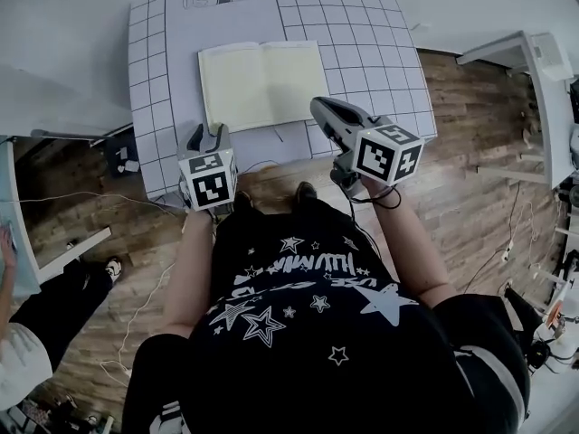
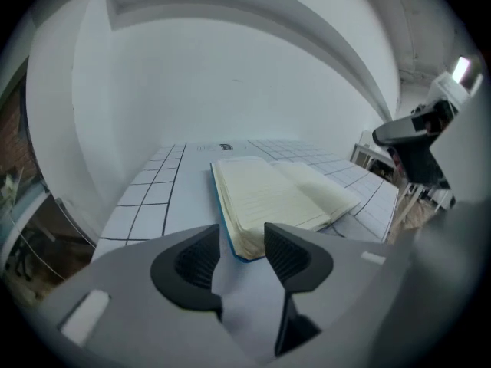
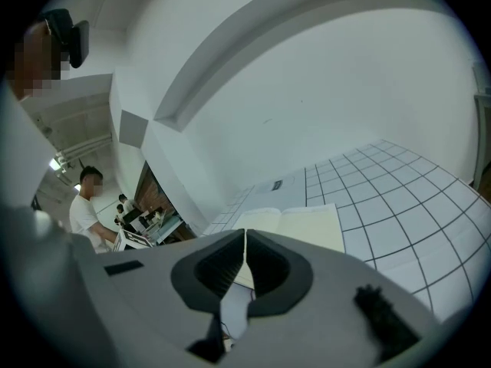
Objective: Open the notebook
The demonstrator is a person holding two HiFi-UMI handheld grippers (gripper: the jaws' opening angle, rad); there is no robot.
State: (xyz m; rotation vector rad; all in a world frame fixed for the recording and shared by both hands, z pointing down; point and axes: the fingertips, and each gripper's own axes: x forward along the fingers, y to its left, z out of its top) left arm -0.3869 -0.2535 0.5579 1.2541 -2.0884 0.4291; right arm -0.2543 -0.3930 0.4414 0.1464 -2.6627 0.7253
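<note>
**Lighting/quality: flat, cool, usable**

Even diffuse light with no hard shadows, slightly dim overall. Head view is barrel-bent, and the bench [image 1: 154, 107] edges curve. Both gripper views are fisheye with black vignette corners and a slightly soft close foreground. One blown-out bright patch [image 2: 460, 69] sits upper right in the left gripper view.

A white table topped with a black-lined grid sheet [image 1: 362, 25] stands against a plain white wall [image 2: 253, 90] crossed by a raised ledge [image 2: 230, 4], on a brown wooden plank floor [image 1: 470, 179] trailed with thin cables [image 1: 90, 197], with white furniture [image 1: 538, 89] to the right.
</note>
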